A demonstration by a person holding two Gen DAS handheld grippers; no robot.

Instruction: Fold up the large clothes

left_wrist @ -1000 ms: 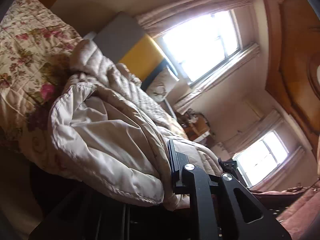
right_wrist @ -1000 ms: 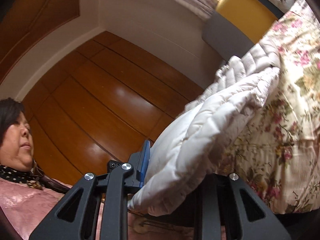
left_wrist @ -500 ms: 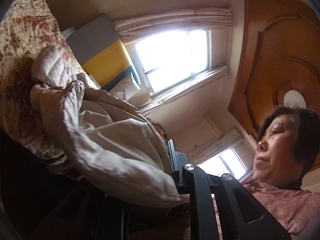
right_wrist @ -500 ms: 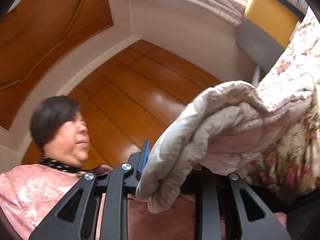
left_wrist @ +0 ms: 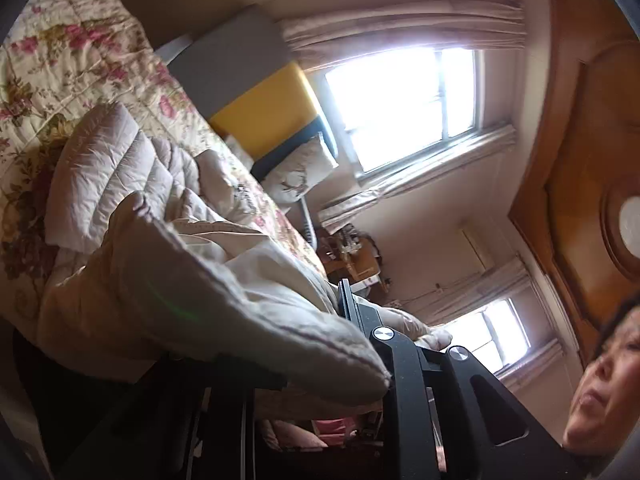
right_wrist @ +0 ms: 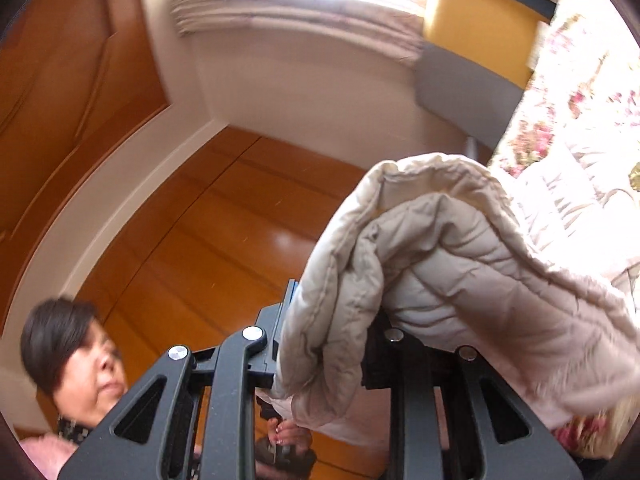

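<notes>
A cream quilted puffer jacket [left_wrist: 168, 280] lies partly on a floral bedspread [left_wrist: 64, 60] and is lifted at one end. My left gripper [left_wrist: 320, 344] is shut on a thick fold of it; the fabric drapes over and hides the left finger. The jacket also shows in the right wrist view [right_wrist: 448, 264], where my right gripper [right_wrist: 324, 344] is shut on another folded edge held above the bed. The fabric bulges out between both fingers.
A grey and yellow headboard [left_wrist: 260, 92] and a pillow [left_wrist: 300, 168] stand at the bed's far end under a bright window [left_wrist: 404, 108]. The person's face [right_wrist: 92, 360] is close behind the right gripper. A wooden wardrobe [right_wrist: 224, 232] fills the left of that view.
Both grippers have swung with the jacket still in them. The held folds have turned and risen over the bed, and the cameras have tilted, so the person's face has shifted in both views.
</notes>
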